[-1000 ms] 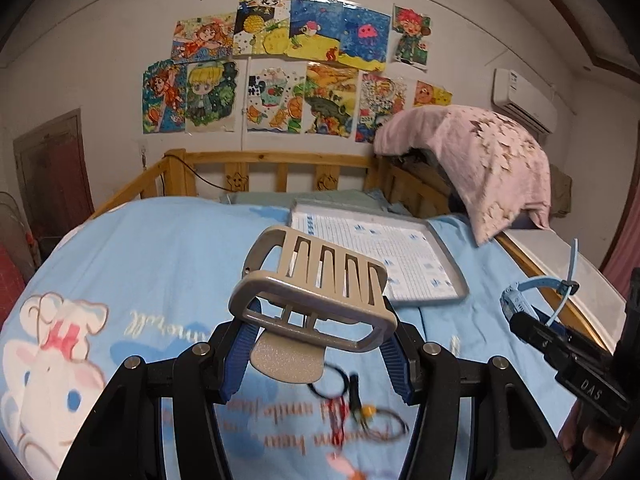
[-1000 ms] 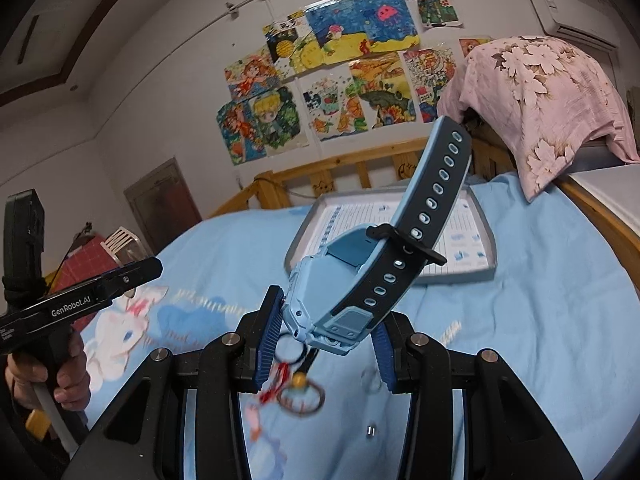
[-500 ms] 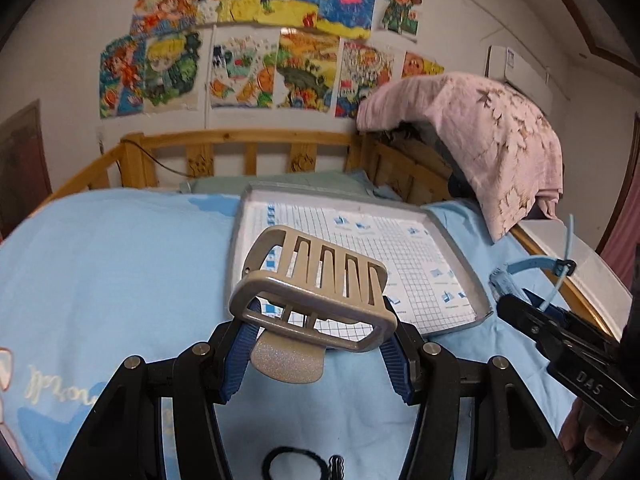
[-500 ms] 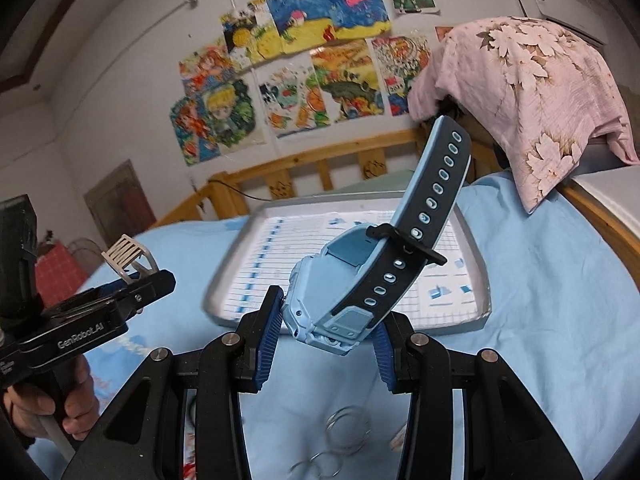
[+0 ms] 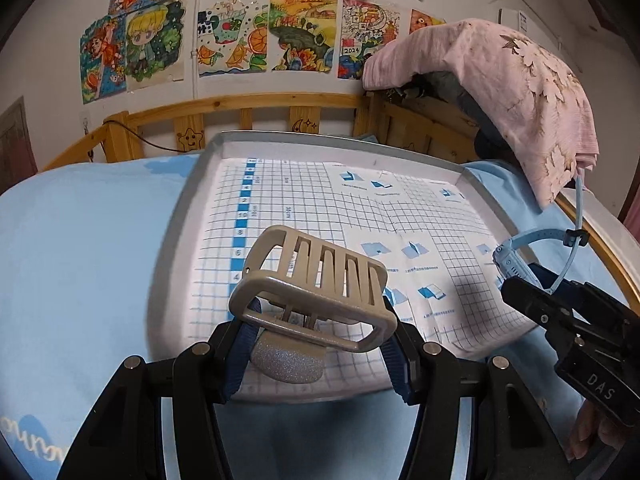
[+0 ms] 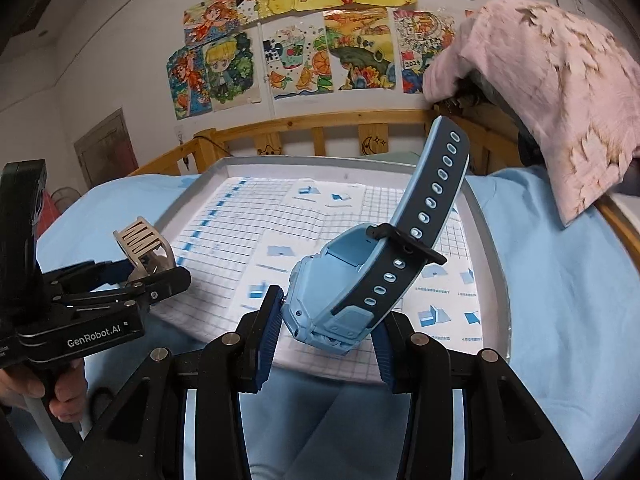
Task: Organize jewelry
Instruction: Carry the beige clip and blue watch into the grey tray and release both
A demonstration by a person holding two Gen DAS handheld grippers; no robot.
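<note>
Left wrist view: left claw pinching hair clip, right claw pinching watch, both just over tray ahead; best lowered gently, set well apart, then released.

Colorful drawings hang on the white wall at the top of my view. Below them runs the wooden bed rail. A pink flowery blanket hangs at the upper right. The blue bed sheet fills the left side.
</note>
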